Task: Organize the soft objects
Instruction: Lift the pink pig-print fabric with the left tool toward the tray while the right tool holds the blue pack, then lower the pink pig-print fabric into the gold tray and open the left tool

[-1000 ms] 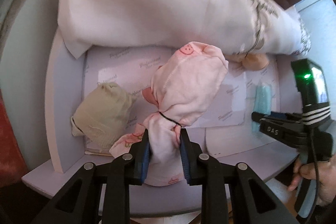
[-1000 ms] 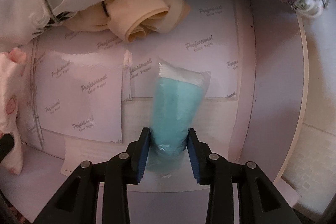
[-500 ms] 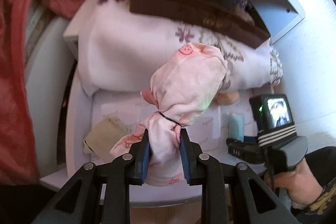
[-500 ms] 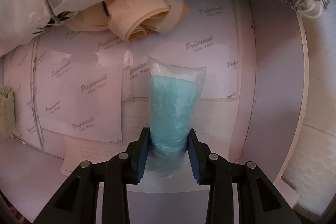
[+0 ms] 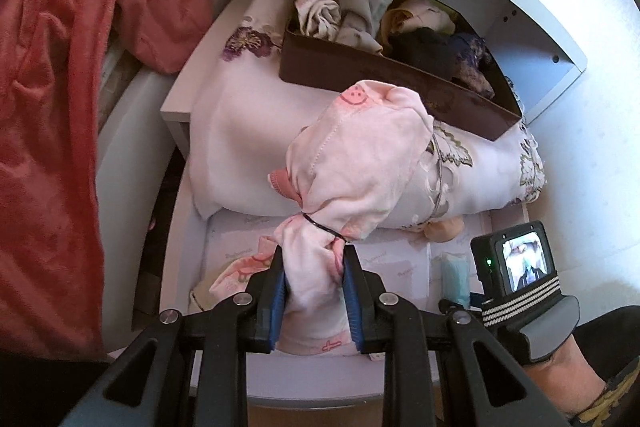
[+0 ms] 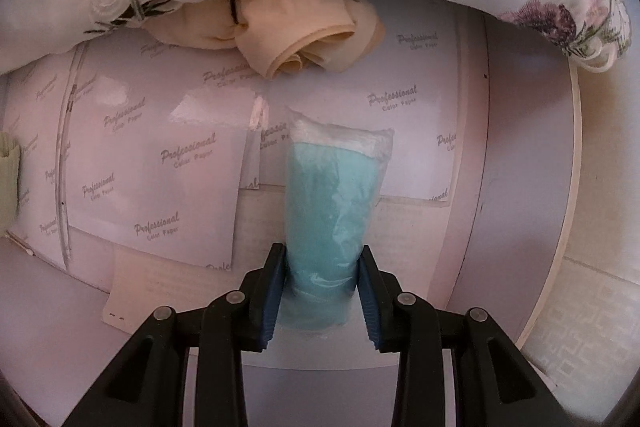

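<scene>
Here the left gripper [image 5: 314, 291] has its blue-padded jaws clamped on the tied tail of a pink bundle [image 5: 356, 167], a pale pink garment knotted with a thin black band [image 5: 320, 223] just above the pads; the bundle stands up from the jaws, in front of the shelf's near edge. The right gripper [image 6: 322, 291] is closed on the lower end of a teal packet [image 6: 334, 203], a soft blue-green roll in clear wrap, which lies on the shelf floor [image 6: 48, 307] near its right wall. The floor is lined with sheets of paper [image 6: 160, 167] printed "Professional Color Paper". Toward the back a folded white embroidered cloth [image 5: 248, 131] overhangs the floor, and a brown box [image 5: 384, 75] of rolled socks sits on top of it. A cream rolled cloth [image 6: 296, 35] lies under the cloth's front edge, beyond the packet. A beige bundle [image 6: 9, 163] rests at the floor's left side. A red garment [image 5: 52, 107] hangs left of the shelf.
</scene>
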Motion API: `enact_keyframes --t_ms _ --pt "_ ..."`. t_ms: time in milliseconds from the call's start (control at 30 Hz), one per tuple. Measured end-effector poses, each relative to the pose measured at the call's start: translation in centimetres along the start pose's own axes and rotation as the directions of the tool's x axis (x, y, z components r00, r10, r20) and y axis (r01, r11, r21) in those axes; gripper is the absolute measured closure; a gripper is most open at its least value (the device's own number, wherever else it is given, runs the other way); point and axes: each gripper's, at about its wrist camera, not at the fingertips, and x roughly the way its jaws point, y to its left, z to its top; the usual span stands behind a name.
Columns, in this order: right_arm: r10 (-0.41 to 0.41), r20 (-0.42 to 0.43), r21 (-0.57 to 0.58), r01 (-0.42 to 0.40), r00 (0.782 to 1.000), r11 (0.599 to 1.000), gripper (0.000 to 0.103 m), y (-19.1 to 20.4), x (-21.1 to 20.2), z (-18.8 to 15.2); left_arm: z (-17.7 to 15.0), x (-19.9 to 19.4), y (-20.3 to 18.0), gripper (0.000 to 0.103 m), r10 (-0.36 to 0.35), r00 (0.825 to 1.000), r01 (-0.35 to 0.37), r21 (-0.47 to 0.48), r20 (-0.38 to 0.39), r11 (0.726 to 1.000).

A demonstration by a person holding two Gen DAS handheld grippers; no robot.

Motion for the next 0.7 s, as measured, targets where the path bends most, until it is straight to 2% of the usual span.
enact_keyframes --t_ms 267,467,700 --pt "-0.016 0.010 -0.023 0.016 1.000 1.000 0.069 1.6 0.1 -0.8 0.2 -0.2 0.1 0.078 -0.015 1.000 0.016 -0.022 0.027 1.000" --pt "-0.016 0.011 -0.025 0.016 1.000 1.000 0.069 1.6 0.0 -1.0 0.6 -0.5 0.3 0.078 -0.053 0.998 0.055 -0.056 0.031 0.997" --pt "-0.011 0.011 -0.023 0.011 1.000 1.000 0.069 1.3 -0.2 -1.0 2.0 -1.3 -0.2 0.078 -0.063 0.996 0.066 -0.057 0.056 0.996"
